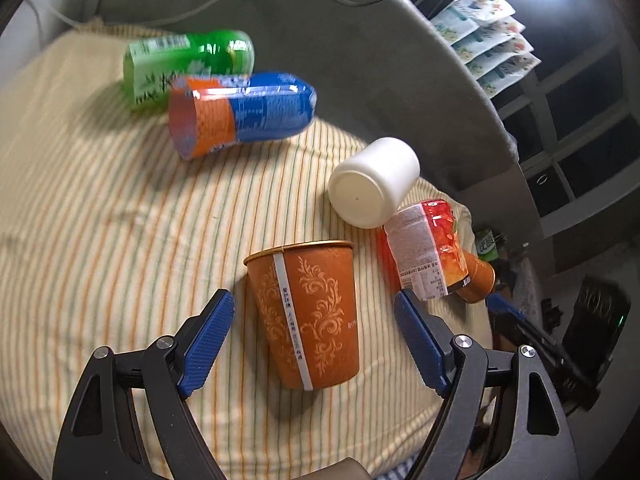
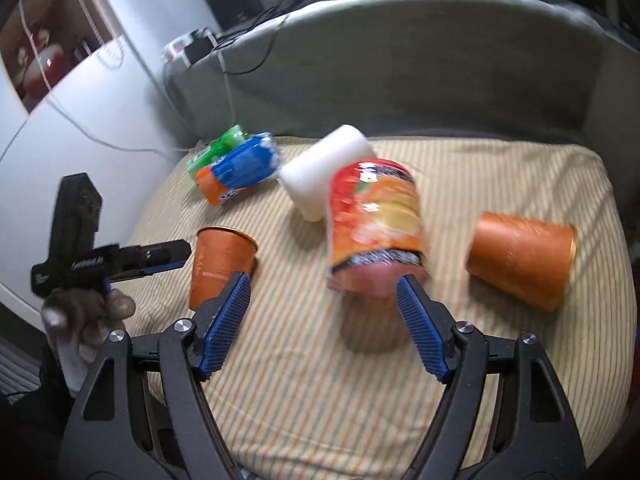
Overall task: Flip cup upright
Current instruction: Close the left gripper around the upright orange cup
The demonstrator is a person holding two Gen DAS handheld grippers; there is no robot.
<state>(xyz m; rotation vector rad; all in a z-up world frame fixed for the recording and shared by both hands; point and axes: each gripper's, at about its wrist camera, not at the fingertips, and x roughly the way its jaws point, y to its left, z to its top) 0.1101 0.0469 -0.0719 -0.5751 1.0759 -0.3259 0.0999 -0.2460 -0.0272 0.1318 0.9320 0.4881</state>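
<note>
An orange paper cup with a floral print (image 1: 310,312) stands upright on the striped cushion (image 1: 100,220), between the open fingers of my left gripper (image 1: 316,344), untouched by either pad. It also shows in the right wrist view (image 2: 220,268), with the left gripper (image 2: 160,258) beside it. My right gripper (image 2: 324,324) is open around a blurred cup with a loose red-orange wrapper (image 2: 374,232), mouth down; it is lying tilted in the left wrist view (image 1: 432,252). A second orange cup (image 2: 524,258) lies on its side to the right.
A white cup (image 1: 374,182) lies on its side; it shows in the right view (image 2: 324,168) too. A blue-orange wrapped cup (image 1: 240,114) and a green one (image 1: 188,66) lie at the far left. A grey sofa back (image 2: 400,72) rims the cushion. Cables run behind.
</note>
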